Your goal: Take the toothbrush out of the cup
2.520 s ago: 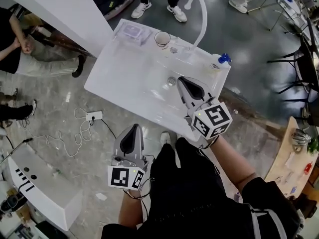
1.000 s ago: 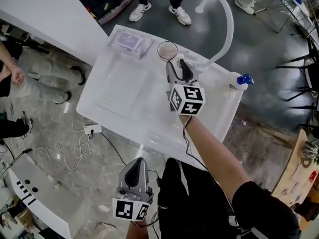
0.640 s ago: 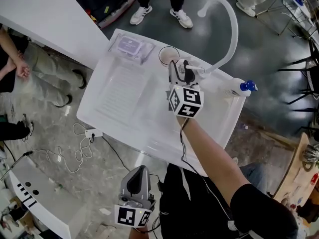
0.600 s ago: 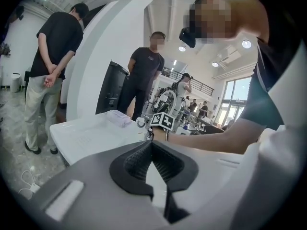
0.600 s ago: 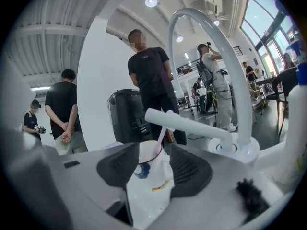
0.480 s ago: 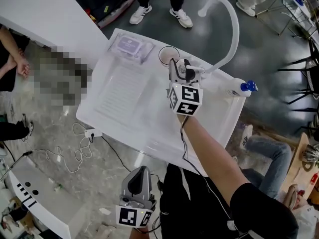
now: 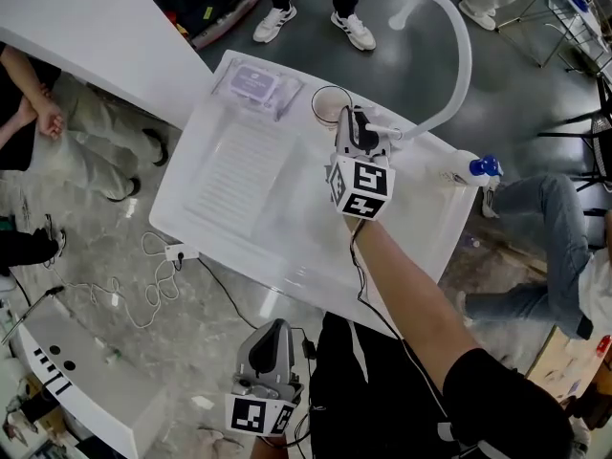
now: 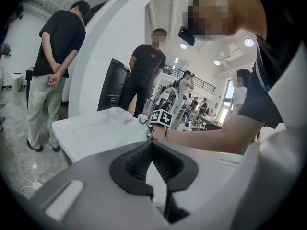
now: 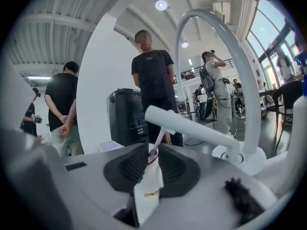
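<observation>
OK, we're at the cup [image 7: 330, 104] now. It sits just left of the faucet [image 7: 459, 51] base, on the sink [image 7: 239, 185] back rim. Right gripper [image 7: 355, 125] is in over it, close beside the faucet lever [image 9: 192, 126], and its jaws have just been closing. They're pinched on the lilac toothbrush [image 9: 157, 146] handle, which stands up out of the cup. So the brush is held but not out yet, imo. Left gripper [image 7: 271, 328] hangs well away from the faucet, on our side, jaws together w/ nothing in them, so it's no help steadying the cup.

Risks from here:
- **Slip:** the grip's only on a thin, slick handle near the jaw tips, so it could slip or swivel on the lift.
- **Cup tips:** pull at a slant & the brush drags the cup rim. Light cup, prob tips or rides up w/ it.
- **Lever knock:** the lever looks to sit right over the handle. Lift straight up and we may knock it.
</observation>
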